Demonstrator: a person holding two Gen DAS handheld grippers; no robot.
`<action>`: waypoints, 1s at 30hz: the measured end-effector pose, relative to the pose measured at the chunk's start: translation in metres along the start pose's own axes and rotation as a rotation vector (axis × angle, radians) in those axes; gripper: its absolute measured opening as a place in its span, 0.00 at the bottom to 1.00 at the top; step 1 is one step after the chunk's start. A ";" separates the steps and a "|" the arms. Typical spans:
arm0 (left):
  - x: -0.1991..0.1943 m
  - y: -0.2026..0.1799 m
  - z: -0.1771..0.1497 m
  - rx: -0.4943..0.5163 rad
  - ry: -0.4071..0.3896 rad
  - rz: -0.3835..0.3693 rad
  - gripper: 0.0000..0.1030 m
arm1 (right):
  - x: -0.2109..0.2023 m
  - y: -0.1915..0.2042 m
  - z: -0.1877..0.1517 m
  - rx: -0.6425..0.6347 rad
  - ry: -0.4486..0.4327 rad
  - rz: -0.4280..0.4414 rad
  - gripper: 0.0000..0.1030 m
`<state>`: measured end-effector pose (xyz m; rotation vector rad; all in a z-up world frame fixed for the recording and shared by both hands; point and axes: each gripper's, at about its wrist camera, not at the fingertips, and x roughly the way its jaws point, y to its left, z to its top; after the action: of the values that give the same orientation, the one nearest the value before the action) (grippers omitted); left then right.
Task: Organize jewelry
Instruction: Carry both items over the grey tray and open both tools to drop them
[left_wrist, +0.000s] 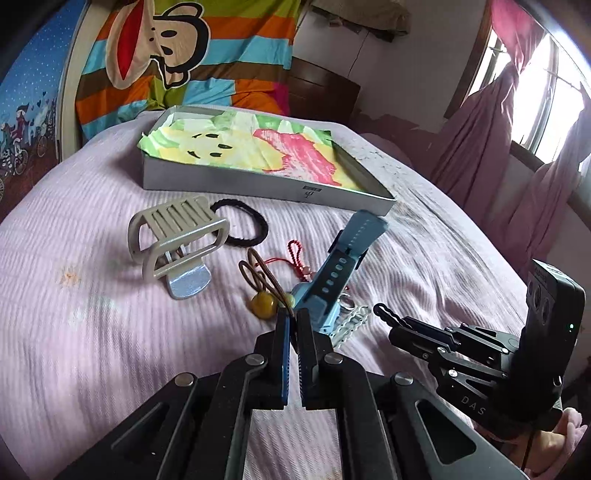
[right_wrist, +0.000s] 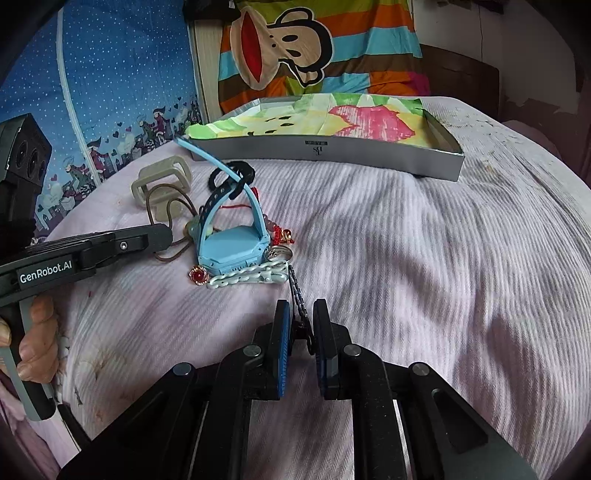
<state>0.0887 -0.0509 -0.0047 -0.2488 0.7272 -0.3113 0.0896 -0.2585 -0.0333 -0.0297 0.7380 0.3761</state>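
Observation:
A heap of jewelry lies on the lilac bedspread: a blue watch, a white chain, a red-stone ring, a red cord, a brown cord with an amber bead, a black hair tie and a beige hair claw. My left gripper is nearly shut, the brown cord between its tips. My right gripper is narrowly open around a dark chain. A grey box lined with a colourful cloth lies beyond.
A striped monkey-print quilt is bunched at the head of the bed behind the box. A blue patterned wall hanging is on the left. Pink curtains and a window are on the right.

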 end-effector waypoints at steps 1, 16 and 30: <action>-0.004 -0.001 0.003 0.007 -0.010 -0.004 0.04 | -0.003 -0.001 0.003 0.009 -0.018 0.009 0.11; -0.027 0.005 0.109 0.063 -0.165 0.050 0.04 | 0.013 0.003 0.100 -0.046 -0.152 0.085 0.11; 0.050 0.057 0.156 -0.059 -0.096 0.138 0.04 | 0.125 0.012 0.167 0.026 -0.026 0.116 0.11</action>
<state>0.2417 0.0018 0.0590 -0.2661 0.6557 -0.1463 0.2784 -0.1809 0.0093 0.0428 0.7211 0.4770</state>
